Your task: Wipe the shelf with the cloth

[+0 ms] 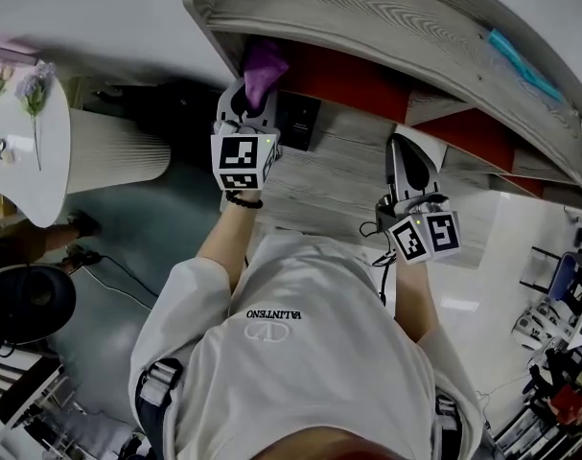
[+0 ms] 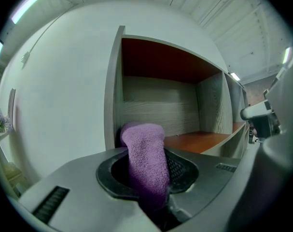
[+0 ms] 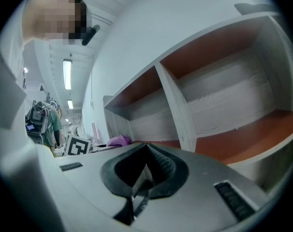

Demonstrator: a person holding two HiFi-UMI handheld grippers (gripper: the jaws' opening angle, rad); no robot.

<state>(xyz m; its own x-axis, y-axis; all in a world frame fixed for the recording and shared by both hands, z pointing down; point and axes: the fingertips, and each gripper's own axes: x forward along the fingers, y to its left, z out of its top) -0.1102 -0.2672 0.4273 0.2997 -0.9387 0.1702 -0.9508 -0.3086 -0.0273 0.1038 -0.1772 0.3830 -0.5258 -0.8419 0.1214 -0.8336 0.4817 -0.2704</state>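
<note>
My left gripper (image 1: 253,104) is shut on a purple cloth (image 1: 263,64), whose free end sticks up at the left end of the grey wooden shelf (image 1: 367,12). In the left gripper view the cloth (image 2: 147,162) runs out between the closed jaws, in front of a compartment (image 2: 185,141) with a red-brown floor and ceiling. My right gripper (image 1: 409,172) is shut and empty, lower and to the right, over the shelf's grey ledge. The right gripper view shows its jaws (image 3: 146,154) closed on nothing, the cloth (image 3: 118,140) far left, and two open compartments ahead.
A black box (image 1: 298,121) sits on the ledge between the grippers. A teal object (image 1: 525,65) lies on the shelf top. To the left stand a white round table (image 1: 41,175) with flowers, its ribbed base (image 1: 118,147) and a black stool (image 1: 27,300).
</note>
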